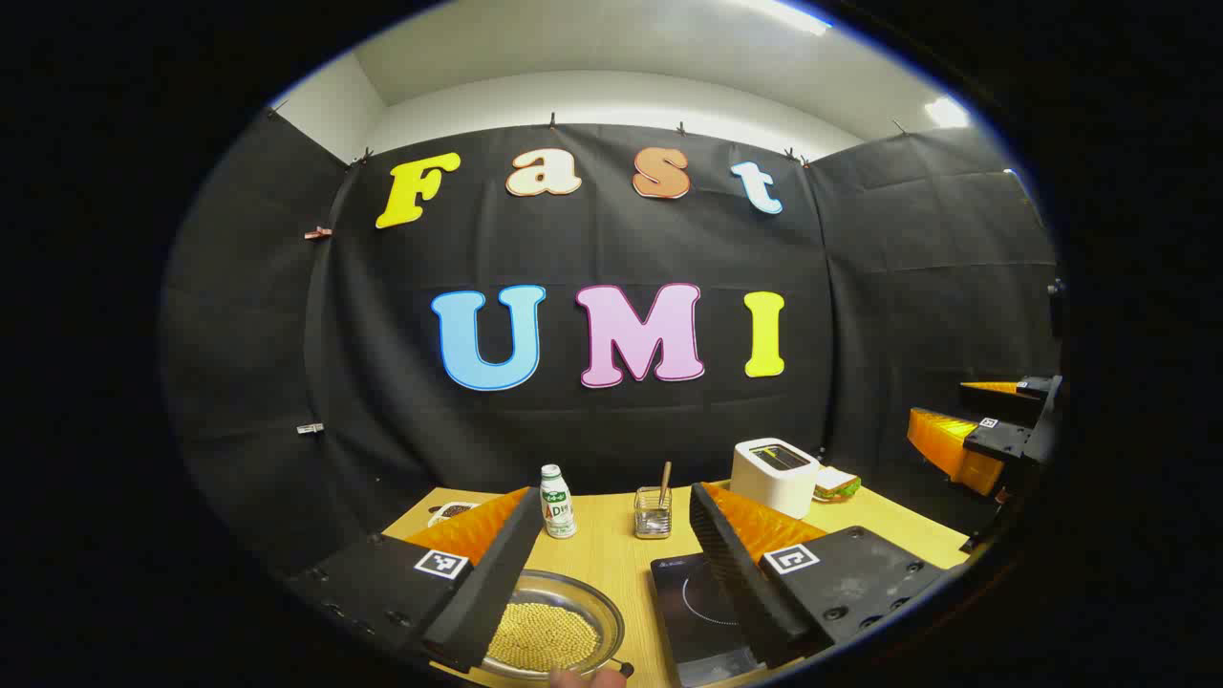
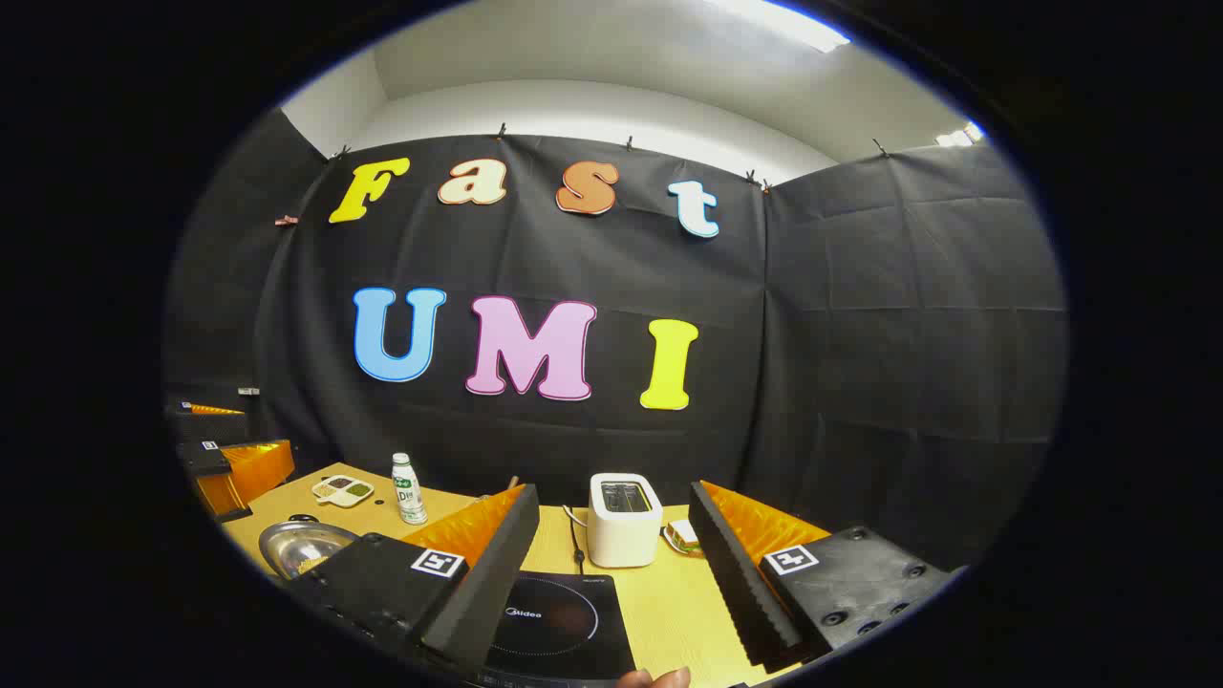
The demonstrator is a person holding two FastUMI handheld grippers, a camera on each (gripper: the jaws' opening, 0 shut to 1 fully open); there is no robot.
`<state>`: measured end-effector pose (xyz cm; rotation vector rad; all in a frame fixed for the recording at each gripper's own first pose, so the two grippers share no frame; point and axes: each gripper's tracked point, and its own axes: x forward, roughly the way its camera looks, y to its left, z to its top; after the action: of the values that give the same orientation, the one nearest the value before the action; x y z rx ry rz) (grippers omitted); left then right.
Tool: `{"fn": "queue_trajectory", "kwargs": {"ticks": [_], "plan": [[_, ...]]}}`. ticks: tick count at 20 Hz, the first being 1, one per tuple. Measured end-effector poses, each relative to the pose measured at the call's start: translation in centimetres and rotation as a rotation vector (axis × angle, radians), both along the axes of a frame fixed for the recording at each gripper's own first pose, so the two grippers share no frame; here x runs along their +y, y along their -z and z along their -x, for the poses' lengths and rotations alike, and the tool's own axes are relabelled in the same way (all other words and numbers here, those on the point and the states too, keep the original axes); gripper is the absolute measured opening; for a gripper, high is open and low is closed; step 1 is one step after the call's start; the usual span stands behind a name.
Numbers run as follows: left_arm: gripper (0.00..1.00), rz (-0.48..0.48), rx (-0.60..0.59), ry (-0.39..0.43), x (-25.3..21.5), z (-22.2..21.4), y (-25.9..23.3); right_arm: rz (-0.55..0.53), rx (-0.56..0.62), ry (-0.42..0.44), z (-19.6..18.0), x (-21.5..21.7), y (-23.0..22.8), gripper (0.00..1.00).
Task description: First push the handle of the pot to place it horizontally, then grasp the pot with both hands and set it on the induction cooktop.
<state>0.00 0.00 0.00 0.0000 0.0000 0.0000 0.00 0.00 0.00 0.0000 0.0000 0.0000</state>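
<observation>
Left gripper (image 1: 611,573) hovering wide apart and empty above the pot (image 1: 554,631) at the table's (image 1: 611,559) near edge, right gripper (image 2: 611,583) gaping empty over the induction cooktop (image 2: 559,621)

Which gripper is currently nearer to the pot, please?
Left. The left gripper hangs right over the pot; the right gripper is over the induction cooktop beside it.

I can read a brand word, "Midea", printed on the near edge of the induction cooktop (image 2: 559,626), while the bottle's (image 1: 556,502) label shows a large "D" with smaller marks too blurred for me to make out, and the square black-and-white markers (image 1: 441,564) on the grippers carry patterns, not words.
</observation>
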Motion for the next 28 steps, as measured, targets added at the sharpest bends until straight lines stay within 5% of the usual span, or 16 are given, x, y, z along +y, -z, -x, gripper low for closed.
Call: {"fn": "queue_trajectory", "kwargs": {"ticks": [20, 21, 27, 28], "plan": [[0.93, 0.008, 0.014, 0.014, -0.5, 0.5, 0.3, -0.021, 0.008, 0.003, -0.3, -1.2, 0.5, 0.98], [0.87, 0.012, 0.016, 0.023, -0.5, 0.7, 0.3, -0.022, 0.008, 0.004, -0.4, -1.3, 0.6, 0.98], [0.06, -0.039, 0.149, 0.111, -0.6, 2.1, 3.2, -0.047, 0.013, 0.019, -0.4, -2.0, 1.2, 0.98], [0.06, -0.046, 0.192, 0.135, -0.6, 2.3, 4.3, -0.055, 0.017, 0.021, -0.4, -2.1, 1.3, 0.98]]}}
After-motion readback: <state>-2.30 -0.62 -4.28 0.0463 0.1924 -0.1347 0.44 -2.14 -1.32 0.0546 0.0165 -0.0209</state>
